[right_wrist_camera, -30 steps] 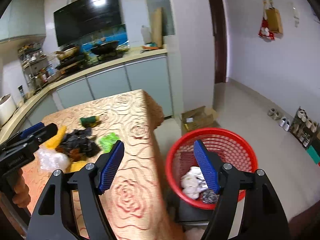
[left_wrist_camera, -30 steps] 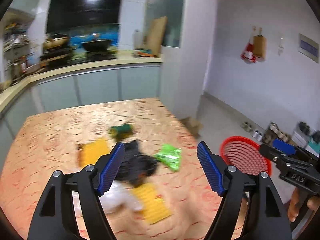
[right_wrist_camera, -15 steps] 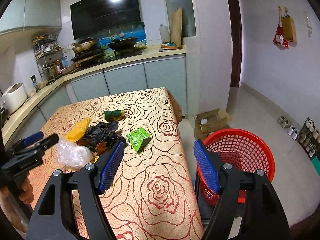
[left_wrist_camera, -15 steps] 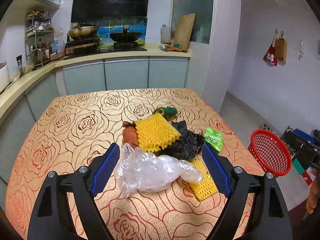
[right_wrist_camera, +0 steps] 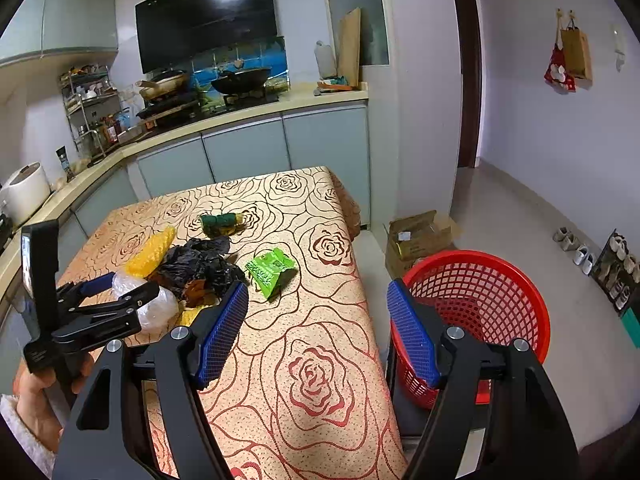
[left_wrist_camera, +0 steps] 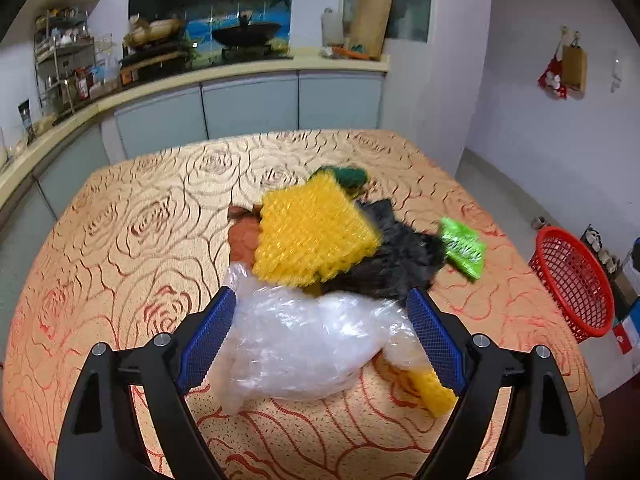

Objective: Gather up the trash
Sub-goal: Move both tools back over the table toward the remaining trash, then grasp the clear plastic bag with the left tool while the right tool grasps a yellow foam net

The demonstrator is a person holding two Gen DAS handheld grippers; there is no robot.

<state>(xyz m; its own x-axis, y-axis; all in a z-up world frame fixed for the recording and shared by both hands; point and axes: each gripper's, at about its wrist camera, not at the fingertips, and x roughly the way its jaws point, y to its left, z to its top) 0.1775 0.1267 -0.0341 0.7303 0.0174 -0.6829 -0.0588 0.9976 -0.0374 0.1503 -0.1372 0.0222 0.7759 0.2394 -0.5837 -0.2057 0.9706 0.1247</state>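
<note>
Pale lilac walls (right_wrist_camera: 540,128) and beige tiled floor (right_wrist_camera: 520,216) frame grey-blue kitchen cabinets (right_wrist_camera: 280,144), a black range hood (right_wrist_camera: 206,18) and a dark wooden door (right_wrist_camera: 466,64).

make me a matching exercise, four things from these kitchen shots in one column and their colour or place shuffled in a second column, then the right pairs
Things
1. clear plastic bag
2. snack wrapper
3. basket
4. foam net

Colour or place
A. red, on the floor beside the table
B. yellow, on top of the trash pile
C. bright green, lying on the tablecloth to the right of the pile
D. see-through, between the open jaws of the left gripper

Pairs: 1-D, 2-C, 3-A, 4-B
</note>
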